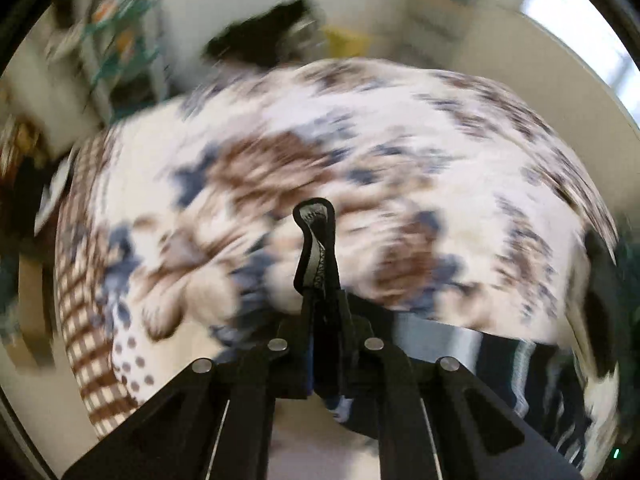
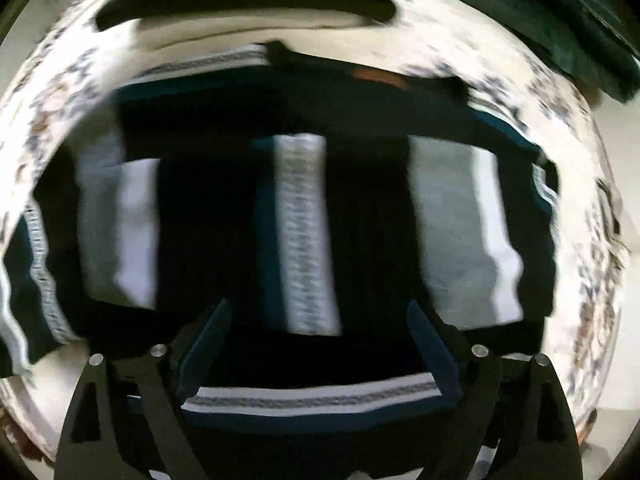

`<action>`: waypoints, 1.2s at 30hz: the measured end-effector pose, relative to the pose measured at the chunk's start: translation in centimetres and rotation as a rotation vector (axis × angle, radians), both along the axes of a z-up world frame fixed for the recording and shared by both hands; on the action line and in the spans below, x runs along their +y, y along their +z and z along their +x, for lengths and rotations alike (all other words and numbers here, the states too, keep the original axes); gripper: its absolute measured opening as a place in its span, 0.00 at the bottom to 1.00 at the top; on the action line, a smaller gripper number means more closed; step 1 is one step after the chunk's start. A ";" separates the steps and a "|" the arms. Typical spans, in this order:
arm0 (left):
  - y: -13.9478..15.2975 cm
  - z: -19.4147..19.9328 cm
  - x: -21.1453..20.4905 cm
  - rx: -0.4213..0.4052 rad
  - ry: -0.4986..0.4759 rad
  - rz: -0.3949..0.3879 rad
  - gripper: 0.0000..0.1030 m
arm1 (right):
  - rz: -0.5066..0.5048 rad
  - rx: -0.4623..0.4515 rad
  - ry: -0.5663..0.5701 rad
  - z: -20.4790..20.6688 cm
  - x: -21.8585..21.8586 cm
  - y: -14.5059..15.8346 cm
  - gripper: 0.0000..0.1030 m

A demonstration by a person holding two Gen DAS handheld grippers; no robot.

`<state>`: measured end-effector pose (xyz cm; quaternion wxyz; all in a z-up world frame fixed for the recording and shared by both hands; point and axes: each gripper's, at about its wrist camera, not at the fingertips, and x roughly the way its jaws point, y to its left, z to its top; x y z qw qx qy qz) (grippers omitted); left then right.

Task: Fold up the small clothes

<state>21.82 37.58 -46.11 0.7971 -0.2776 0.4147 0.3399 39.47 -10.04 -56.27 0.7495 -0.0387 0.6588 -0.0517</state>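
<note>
Dark navy knitted garment with grey and white stripes (image 2: 304, 232) lies under the wide-open right gripper (image 2: 316, 352); the left gripper (image 1: 320, 280) pinches its black-edged fold between closed jaws.

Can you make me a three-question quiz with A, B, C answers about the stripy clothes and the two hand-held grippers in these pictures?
1. Where does the striped garment lie?
A. on a patterned cloth
B. in a basket
C. on a chair

2. What colours are on the patterned cloth?
A. red and yellow
B. white with brown and blue
C. all green

3. How do the two grippers stand?
A. both wide open
B. both shut
C. the left hand-held gripper shut, the right hand-held gripper open

Answers:
1 A: in the right wrist view the patterned cloth shows all around the dark garment's edges.
2 B: the left wrist view shows brown and blue shapes on white, though blurred.
3 C: the left fingers meet with no gap and nothing clearly seen between them; the right fingers stand far apart above the garment, gripping nothing.
</note>
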 end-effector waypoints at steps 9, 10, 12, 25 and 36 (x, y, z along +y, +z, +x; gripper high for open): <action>6.4 12.5 -24.1 -0.089 -0.565 0.050 0.05 | 0.141 0.028 -0.178 -1.5 -10.1 -0.4 0.95; 6.2 13.5 -26.7 -0.093 -0.612 0.033 0.05 | 0.156 0.030 -0.197 -1.7 -11.0 -0.6 0.95; 5.4 15.6 -32.7 -0.096 -0.709 -0.013 0.05 | 0.184 0.035 -0.247 -1.9 -14.2 -0.9 0.95; -0.2 19.9 -56.4 0.101 -0.999 -0.076 0.11 | 0.250 0.030 -0.355 -4.4 -31.2 0.3 0.95; -9.2 7.9 -42.4 0.465 -0.750 0.059 0.93 | 0.621 0.000 -0.393 -2.5 -31.6 3.1 0.95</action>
